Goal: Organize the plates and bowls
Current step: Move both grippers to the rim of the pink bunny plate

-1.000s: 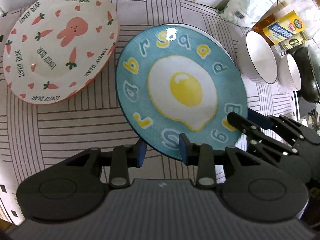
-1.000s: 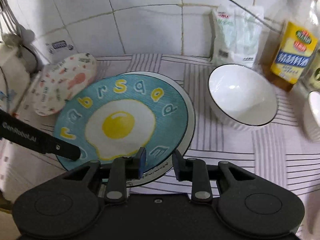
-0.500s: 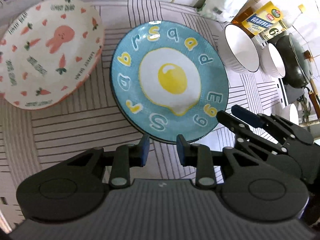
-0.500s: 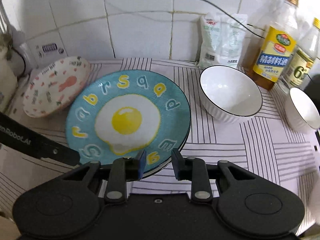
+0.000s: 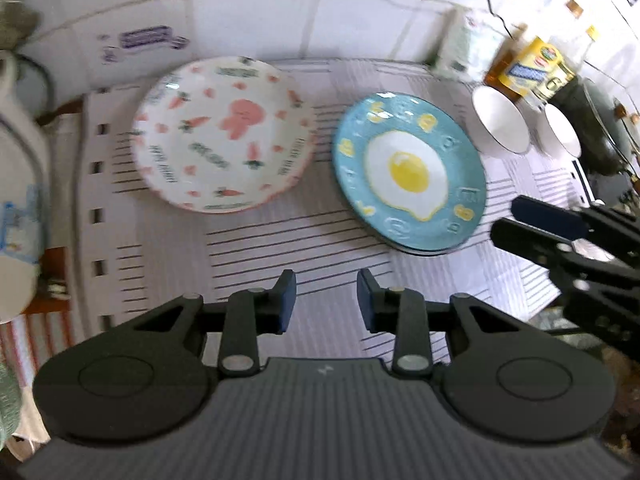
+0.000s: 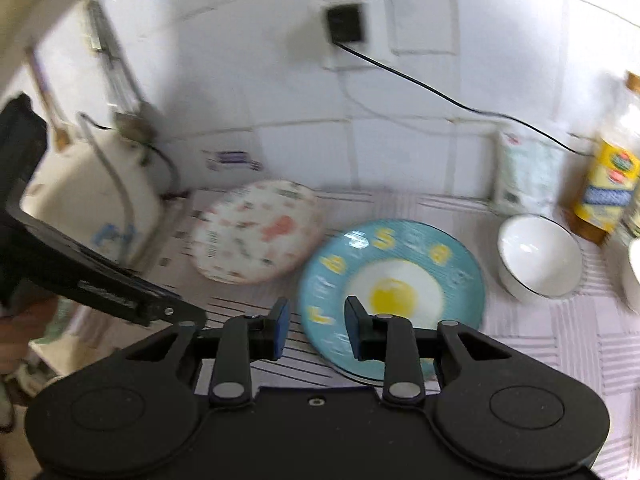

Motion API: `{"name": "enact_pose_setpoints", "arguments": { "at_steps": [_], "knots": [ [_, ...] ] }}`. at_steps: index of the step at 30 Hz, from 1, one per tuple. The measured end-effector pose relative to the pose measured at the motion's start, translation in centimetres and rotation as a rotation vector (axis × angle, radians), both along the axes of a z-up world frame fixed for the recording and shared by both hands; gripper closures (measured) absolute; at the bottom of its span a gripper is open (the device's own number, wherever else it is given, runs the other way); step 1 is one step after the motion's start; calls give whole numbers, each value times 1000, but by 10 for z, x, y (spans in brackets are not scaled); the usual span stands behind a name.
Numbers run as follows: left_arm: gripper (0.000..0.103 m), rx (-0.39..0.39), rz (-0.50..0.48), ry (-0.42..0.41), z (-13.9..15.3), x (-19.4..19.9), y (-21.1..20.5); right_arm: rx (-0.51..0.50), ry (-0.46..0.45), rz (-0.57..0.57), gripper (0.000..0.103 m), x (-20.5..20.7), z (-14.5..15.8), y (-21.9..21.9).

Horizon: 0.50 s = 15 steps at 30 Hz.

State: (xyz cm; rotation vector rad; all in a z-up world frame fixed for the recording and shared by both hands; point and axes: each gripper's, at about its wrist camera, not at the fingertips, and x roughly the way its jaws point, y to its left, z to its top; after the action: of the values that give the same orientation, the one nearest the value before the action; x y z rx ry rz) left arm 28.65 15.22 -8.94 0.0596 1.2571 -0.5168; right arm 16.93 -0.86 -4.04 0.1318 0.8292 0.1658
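Both claws up off the counter: left gripper (image 5: pixel 326 300) and right gripper (image 6: pixel 314 328) narrow but opening, nothing between. Egg plate (image 5: pixel 408 176) flat on striped mat (image 5: pixel 280 240), bunny plate (image 5: pixel 224 132) left, white bowls (image 5: pixel 502 128) right.

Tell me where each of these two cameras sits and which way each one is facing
Left wrist: on the left claw, angled down at the bunny plate and egg plate; its jaws are opening, empty; right claw juts in.
Right wrist: on the right claw, angled toward the tiled wall; jaws opening, empty; left claw's arm at left.
Shared: both plates, white bowl, oil bottle.
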Motion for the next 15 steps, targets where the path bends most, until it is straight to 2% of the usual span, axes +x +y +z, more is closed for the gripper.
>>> {"name": "enact_pose_setpoints", "arguments": {
  "at_steps": [5, 9, 12, 15],
  "knots": [
    [69, 6, 79, -25, 12, 0, 31, 45, -22, 136, 52, 4, 16, 19],
    [68, 20, 119, -40, 15, 7, 46, 63, -53, 201, 47, 16, 21, 32],
    [62, 31, 150, -78, 16, 12, 55, 76, -82, 218, 37, 30, 20, 39],
    [57, 35, 180, -104, 14, 20, 61, 57, -118, 191, 33, 51, 9, 42]
  ]
}}
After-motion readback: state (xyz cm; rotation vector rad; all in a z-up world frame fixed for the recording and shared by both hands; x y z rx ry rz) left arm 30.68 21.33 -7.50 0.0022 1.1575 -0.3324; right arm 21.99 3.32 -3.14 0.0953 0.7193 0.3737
